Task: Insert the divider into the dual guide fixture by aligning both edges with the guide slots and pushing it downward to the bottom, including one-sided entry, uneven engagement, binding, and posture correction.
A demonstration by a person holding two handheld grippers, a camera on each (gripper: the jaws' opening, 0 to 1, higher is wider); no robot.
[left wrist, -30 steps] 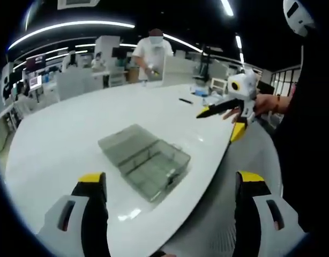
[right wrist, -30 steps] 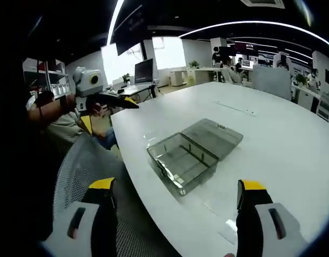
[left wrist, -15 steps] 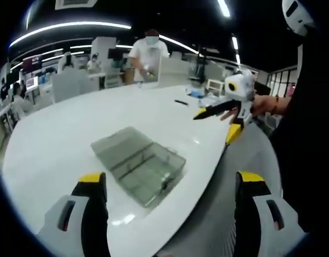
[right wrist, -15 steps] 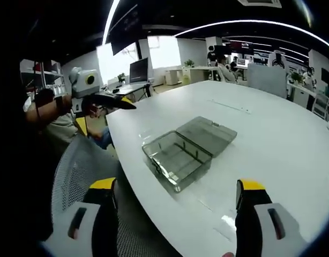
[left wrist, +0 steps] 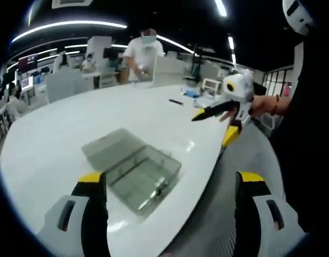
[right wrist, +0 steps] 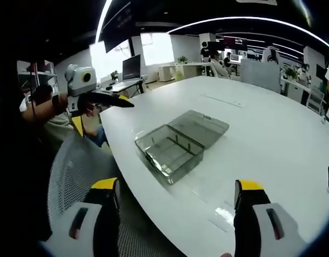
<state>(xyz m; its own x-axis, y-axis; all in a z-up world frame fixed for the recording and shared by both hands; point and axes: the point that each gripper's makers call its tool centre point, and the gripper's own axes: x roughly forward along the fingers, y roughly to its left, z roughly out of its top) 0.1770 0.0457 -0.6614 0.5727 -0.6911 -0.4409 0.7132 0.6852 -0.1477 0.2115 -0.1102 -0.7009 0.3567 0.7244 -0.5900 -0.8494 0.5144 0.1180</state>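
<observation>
The left gripper (left wrist: 170,184) has its two yellow-tipped jaws spread wide with nothing between them, hovering over the near edge of the white table (left wrist: 62,128). Just beyond its left jaw, the clear plastic box (left wrist: 131,168) lies on the table with its lid folded flat open on the far-left side; thin ribs show inside the tray, and I cannot tell whether a divider already sits in it. The right gripper (right wrist: 172,187) is likewise held wide and empty, above the table's near edge, with the same box (right wrist: 170,147) lying ahead of it, well apart from the jaws.

In the left gripper view the right gripper (left wrist: 218,115) comes in from the right, held up in a hand (left wrist: 261,104) with the forearm level, its jaws apart and pointing left over the table edge. In the right gripper view the left gripper (right wrist: 108,104) is held the same way by a hand (right wrist: 44,101) at the left, its tips pointing right.

A mesh chair back (right wrist: 73,176) stands below the table edge. A person in a white top (left wrist: 144,51) stands at the far side of the table
</observation>
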